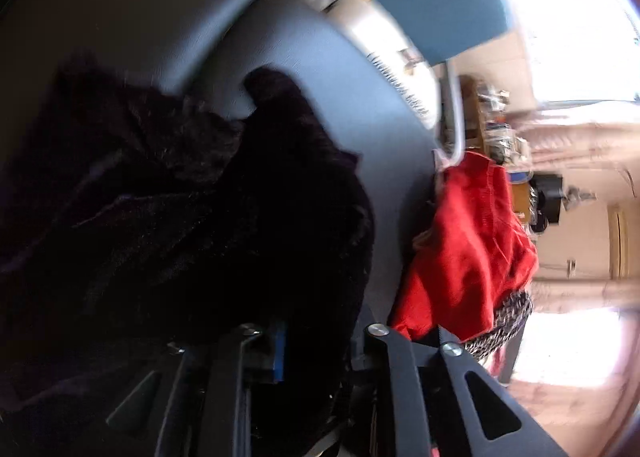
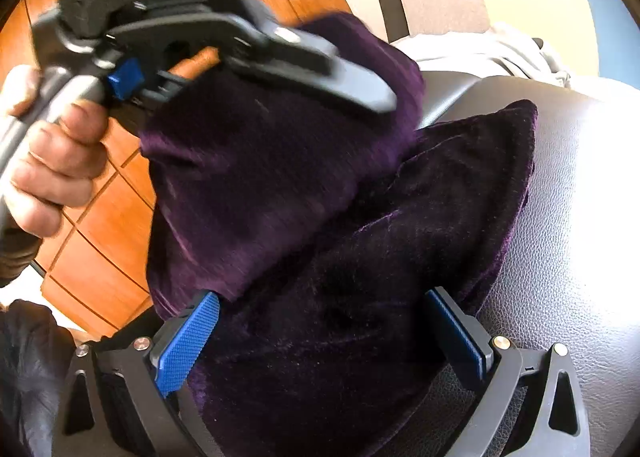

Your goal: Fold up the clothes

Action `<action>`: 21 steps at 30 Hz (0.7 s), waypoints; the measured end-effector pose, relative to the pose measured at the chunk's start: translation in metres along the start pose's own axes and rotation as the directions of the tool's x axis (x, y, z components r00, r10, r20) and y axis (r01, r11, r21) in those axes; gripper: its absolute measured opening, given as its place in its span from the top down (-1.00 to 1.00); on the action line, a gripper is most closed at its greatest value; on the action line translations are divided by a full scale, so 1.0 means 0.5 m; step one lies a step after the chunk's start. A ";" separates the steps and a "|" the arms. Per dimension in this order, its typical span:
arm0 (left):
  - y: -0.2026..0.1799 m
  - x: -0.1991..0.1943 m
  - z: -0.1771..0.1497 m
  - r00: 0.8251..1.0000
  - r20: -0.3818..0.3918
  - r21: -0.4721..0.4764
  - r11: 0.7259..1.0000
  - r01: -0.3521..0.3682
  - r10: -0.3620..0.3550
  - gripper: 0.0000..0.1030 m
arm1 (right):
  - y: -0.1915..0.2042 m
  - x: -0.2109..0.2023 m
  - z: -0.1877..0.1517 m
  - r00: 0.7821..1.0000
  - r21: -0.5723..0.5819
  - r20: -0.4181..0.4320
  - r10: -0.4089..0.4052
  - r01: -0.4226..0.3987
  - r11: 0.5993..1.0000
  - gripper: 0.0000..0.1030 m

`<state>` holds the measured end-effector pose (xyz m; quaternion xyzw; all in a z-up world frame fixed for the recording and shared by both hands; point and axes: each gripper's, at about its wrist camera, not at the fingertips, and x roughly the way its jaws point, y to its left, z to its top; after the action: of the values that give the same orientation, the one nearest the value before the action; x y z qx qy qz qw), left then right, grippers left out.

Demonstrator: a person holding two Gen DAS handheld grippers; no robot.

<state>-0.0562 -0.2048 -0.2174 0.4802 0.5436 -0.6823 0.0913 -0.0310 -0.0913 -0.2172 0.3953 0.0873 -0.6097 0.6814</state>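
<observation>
We see the right gripper [image 2: 324, 333] with its blue-padded fingers [image 2: 188, 341] spread wide, and the dark purple velvet garment [image 2: 340, 257] bunched between them without being pinched. The garment lies heaped on a grey leather cushion [image 2: 568, 241], which extends past the right finger. Above and beyond the left finger, a hand [image 2: 48, 161] holds the left gripper [image 2: 360, 93], which lifts a fold of the same velvet clear of the heap. In the left wrist view the velvet [image 1: 200, 217] drapes over that gripper's fingers and hides their tips, so we cannot tell how far they are closed. Beyond its right finger hangs a red garment [image 1: 472, 245].
</observation>
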 end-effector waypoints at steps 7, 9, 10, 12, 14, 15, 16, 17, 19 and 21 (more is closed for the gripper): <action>-0.064 -0.010 -0.013 0.996 -0.053 0.090 0.994 -0.067 0.072 0.43 | 0.008 -0.005 0.006 0.999 0.001 0.014 -0.031 0.031 1.000 -1.00; -0.081 -0.011 -0.013 0.995 -0.067 0.116 0.991 -0.065 0.073 0.42 | 0.013 -0.008 0.005 0.998 -0.005 0.012 -0.057 0.057 0.998 -1.00; -0.087 -0.008 -0.012 0.995 -0.081 0.117 0.992 -0.054 0.064 0.42 | 0.016 -0.009 0.004 0.997 -0.008 0.008 -0.073 0.073 0.997 -1.00; -0.094 -0.004 -0.012 0.992 -0.114 0.112 0.993 -0.035 0.047 0.41 | 0.022 -0.014 0.001 0.995 -0.016 0.002 -0.103 0.104 0.995 -1.00; -0.104 -0.005 -0.017 0.991 -0.119 0.135 0.990 -0.044 0.060 0.37 | 0.031 -0.025 -0.004 0.991 -0.027 -0.003 -0.133 0.133 0.991 -1.00; -0.108 -0.006 -0.020 0.990 -0.121 0.146 0.988 -0.049 0.067 0.36 | 0.036 -0.030 -0.006 0.989 -0.033 -0.005 -0.149 0.148 0.988 -1.00; -0.112 -0.009 -0.022 0.990 -0.124 0.153 0.987 -0.053 0.073 0.36 | 0.042 -0.037 -0.010 0.987 -0.039 -0.005 -0.160 0.160 0.986 -1.00; -0.115 -0.014 -0.025 0.990 -0.128 0.160 0.986 -0.046 0.066 0.36 | 0.048 -0.045 -0.014 0.986 -0.045 -0.004 -0.169 0.169 0.985 -1.00; -0.120 -0.034 -0.027 0.991 -0.129 0.171 0.985 -0.023 0.046 0.35 | 0.058 -0.061 -0.028 0.983 -0.052 -0.010 -0.185 0.184 0.982 -1.00; -0.121 -0.071 -0.027 0.993 -0.121 0.183 0.983 0.015 0.007 0.34 | 0.068 -0.077 -0.042 0.980 -0.058 -0.017 -0.200 0.198 0.978 -1.00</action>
<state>-0.0694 -0.1841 -0.1503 0.5259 0.4838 -0.6995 0.0120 -0.0020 -0.0504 -0.1936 0.3723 0.1511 -0.6676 0.6268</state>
